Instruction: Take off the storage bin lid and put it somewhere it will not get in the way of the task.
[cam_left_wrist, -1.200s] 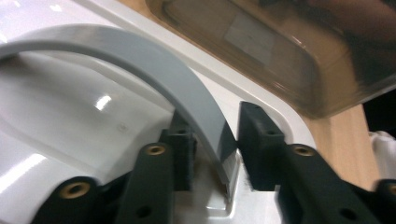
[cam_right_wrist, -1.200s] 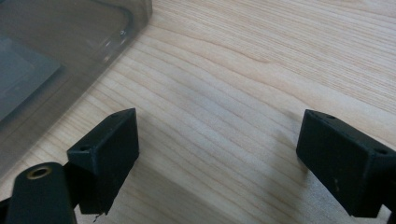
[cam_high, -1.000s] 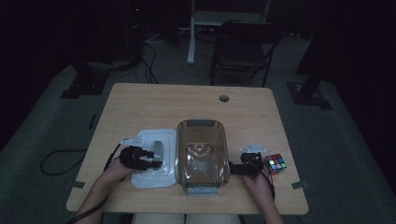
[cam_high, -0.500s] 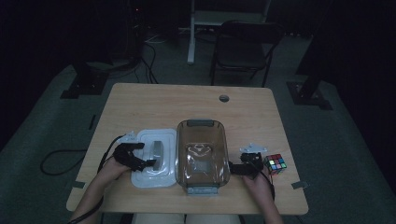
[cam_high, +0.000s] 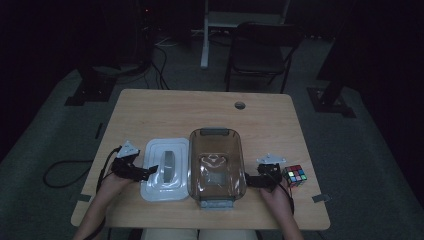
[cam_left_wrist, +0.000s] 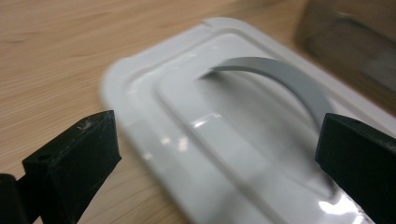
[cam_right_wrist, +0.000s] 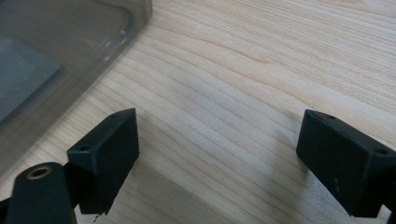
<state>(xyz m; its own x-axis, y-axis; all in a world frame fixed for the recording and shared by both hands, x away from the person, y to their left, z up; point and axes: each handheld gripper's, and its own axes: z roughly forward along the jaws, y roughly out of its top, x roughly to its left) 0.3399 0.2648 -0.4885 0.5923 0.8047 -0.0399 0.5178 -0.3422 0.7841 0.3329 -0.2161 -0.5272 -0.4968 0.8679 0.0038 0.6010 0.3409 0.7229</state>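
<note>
A white lid (cam_high: 152, 187) (cam_left_wrist: 154, 93) with a grey arched handle (cam_high: 168, 164) (cam_left_wrist: 280, 79) lies flat on the wooden table, left of a brown see-through container (cam_high: 216, 167) (cam_right_wrist: 56, 46). My left gripper (cam_high: 146, 172) (cam_left_wrist: 215, 144) sits at the lid's left edge. Its jaws have just been opening and now stand wide apart, off the handle, with nothing gripped between them. Just off the container's right side, my right gripper (cam_high: 248, 180) (cam_right_wrist: 219, 149) is open over bare wood.
A colourful puzzle cube (cam_high: 295, 175) rests on the table (cam_high: 200, 110) right of the right hand. A cable hole (cam_high: 240, 105) marks the table's far side. Beyond the table stand a chair (cam_high: 260, 55) and a desk leg; cables lie on the floor.
The left gripper, earlier over the lid's handle, has opened and drawn back to the left edge of the lid. The lid stays flat. The right gripper has not moved.
</note>
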